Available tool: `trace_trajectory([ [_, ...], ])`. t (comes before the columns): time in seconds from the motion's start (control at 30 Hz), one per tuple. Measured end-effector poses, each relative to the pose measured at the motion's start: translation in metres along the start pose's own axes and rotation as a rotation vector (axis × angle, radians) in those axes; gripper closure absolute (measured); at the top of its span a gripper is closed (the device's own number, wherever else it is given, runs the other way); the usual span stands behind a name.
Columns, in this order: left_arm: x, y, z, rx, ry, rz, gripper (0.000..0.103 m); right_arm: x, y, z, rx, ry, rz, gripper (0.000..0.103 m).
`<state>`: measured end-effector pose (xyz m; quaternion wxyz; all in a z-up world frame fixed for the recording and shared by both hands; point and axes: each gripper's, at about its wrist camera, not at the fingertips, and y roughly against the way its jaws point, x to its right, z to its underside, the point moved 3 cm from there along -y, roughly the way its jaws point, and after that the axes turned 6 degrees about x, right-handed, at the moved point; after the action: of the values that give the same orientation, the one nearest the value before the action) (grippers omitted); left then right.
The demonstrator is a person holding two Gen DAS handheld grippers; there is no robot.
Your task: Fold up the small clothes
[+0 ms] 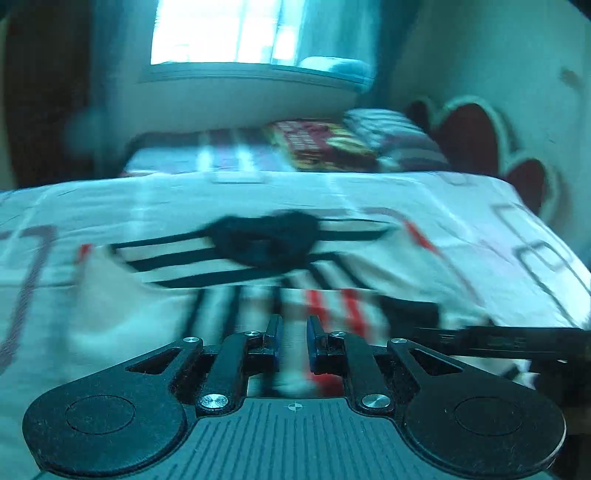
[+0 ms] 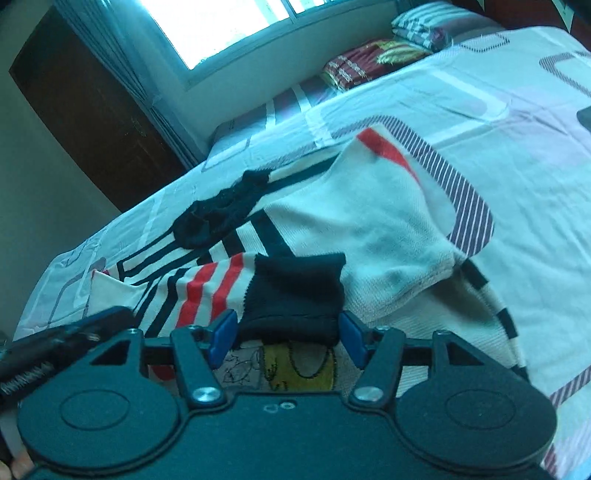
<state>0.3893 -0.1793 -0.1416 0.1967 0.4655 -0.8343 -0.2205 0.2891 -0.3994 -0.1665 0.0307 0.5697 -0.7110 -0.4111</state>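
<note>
A striped sweater (image 2: 373, 221) lies spread on the bed (image 2: 517, 122), its black collar (image 2: 218, 210) toward the window (image 2: 221, 26). The right gripper (image 2: 286, 332) stands wide open around a black cuff (image 2: 295, 291). The left gripper (image 1: 293, 339), blurred, is nearly closed on a fold of the sweater. No writing is legible.

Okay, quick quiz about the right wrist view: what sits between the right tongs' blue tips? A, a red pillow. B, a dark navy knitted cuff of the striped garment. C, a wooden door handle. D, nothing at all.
B: the dark navy knitted cuff of the cream, red and navy striped garment lies in the gap between the spread blue tips of the right tongs.
</note>
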Motion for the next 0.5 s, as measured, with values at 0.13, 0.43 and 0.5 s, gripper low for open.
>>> trace_trajectory([
  [0.13, -0.081, 0.000, 0.006, -0.023, 0.121, -0.206, 0.090, -0.002, -0.008, 0.001, 0.031, 0.042, 0.041, 0.043],
  [0.43, -0.155, -0.020, 0.015, -0.062, 0.284, -0.282, 0.087, -0.034, -0.015, -0.010, 0.062, 0.188, -0.011, 0.087],
  [0.5, -0.153, -0.026, 0.014, -0.046, 0.273, -0.268, 0.014, -0.040, -0.003, -0.022, 0.138, 0.236, -0.003, 0.087],
])
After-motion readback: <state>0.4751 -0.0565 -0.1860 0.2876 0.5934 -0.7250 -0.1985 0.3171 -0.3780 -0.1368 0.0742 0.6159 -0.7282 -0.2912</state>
